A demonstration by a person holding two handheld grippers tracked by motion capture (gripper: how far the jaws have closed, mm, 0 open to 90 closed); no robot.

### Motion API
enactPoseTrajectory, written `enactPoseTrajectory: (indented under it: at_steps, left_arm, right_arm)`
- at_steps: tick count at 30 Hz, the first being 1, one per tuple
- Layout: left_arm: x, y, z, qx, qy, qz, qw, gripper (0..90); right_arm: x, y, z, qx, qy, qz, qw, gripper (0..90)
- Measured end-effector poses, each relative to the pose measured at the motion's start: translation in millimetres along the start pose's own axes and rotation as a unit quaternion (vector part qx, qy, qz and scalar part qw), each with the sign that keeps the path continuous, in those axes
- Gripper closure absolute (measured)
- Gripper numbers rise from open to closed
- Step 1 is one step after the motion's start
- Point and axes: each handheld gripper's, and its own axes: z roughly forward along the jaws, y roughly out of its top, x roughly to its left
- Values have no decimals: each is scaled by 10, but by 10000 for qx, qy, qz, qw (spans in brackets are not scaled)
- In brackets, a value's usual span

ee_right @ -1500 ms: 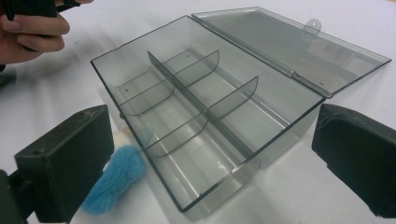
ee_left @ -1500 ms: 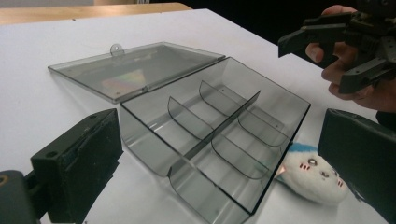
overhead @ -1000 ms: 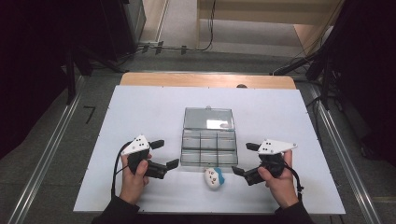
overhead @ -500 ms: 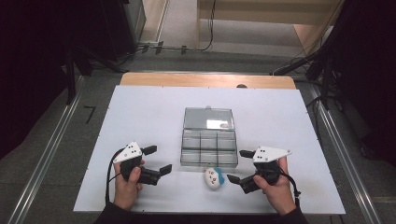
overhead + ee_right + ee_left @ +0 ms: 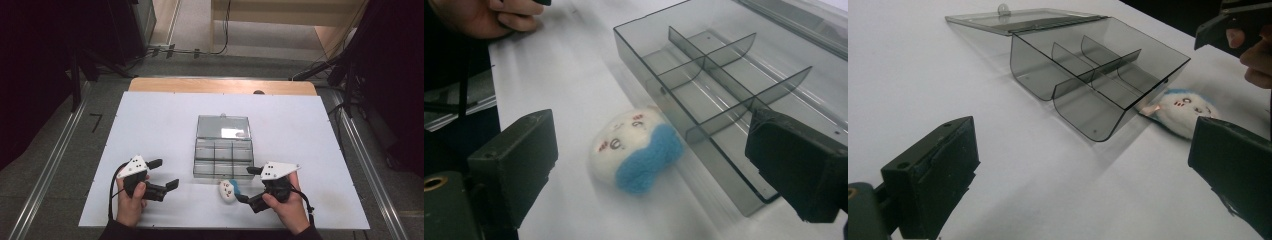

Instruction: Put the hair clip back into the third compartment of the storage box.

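A clear grey compartment box (image 5: pixel 222 159) stands mid-table with its lid (image 5: pixel 223 127) laid open behind it; its compartments look empty. A small white plush toy (image 5: pixel 228 191) with a blue patch lies just in front of the box. My left gripper (image 5: pixel 164 173) is open, left of the box, nothing between its jaws; its own view looks across at the box (image 5: pixel 1098 75) and the toy (image 5: pixel 1182 109). My right gripper (image 5: pixel 246 184) is open beside the toy's right. Its jaws have just been closing a little, and the toy (image 5: pixel 634 150) lies ahead of them, untouched, against the box (image 5: pixel 724 75).
The white table top (image 5: pixel 150 125) has bare room left, right and behind the box. A wooden strip (image 5: pixel 220 86) runs along the far edge. The other hand and gripper (image 5: pixel 1235 22) show at the top right of the left gripper view.
Both hands have drawn back toward the near table edge, the left one also drifting left. The right jaws stand slightly narrower. Box and toy have not moved.
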Motion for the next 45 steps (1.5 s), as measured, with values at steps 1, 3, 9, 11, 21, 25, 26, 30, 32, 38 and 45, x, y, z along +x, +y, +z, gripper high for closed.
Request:
enactPoseTrajectory:
  at_steps: [1,3,9,11,21,25,26,30,32,38,45]
  left_arm:
    - [5,-6,-7,-18,4,-17,10000,0]
    - [18,-12,-31,-8,42,-18,10000,0]
    - [44,-33,-74,-8,91,-36,10000,0]
    - [51,-40,-77,-1,102,-40,9999,0]
    - [60,-47,-70,22,100,-36,9999,0]
    - [60,-50,-61,39,90,-42,9999,0]
    - [59,-51,-58,55,95,-35,9999,0]
    - [57,-53,-47,71,70,-26,9999,0]
    - [57,-54,-45,79,70,-28,9999,0]
    - [56,-55,-40,105,86,-20,9999,0]
    - [50,-56,-26,121,71,-18,9999,0]
  right_arm:
    - [5,2,5,21,12,-4,10000,115]
    - [16,1,19,63,51,-1,10000,121]
    - [55,-5,74,190,116,-48,9997,194]
    - [61,-10,95,235,121,-68,9996,208]
    - [90,-33,199,476,156,-128,9987,254]
    - [93,-50,244,565,119,-144,9982,258]
    - [94,-54,252,592,111,-145,9981,259]
    - [99,-65,287,668,39,-166,9976,260]
    - [106,-70,304,703,-20,-146,9974,259]
    - [117,-85,363,772,-87,-183,9968,259]
    - [136,-96,410,839,-227,-199,9960,255]
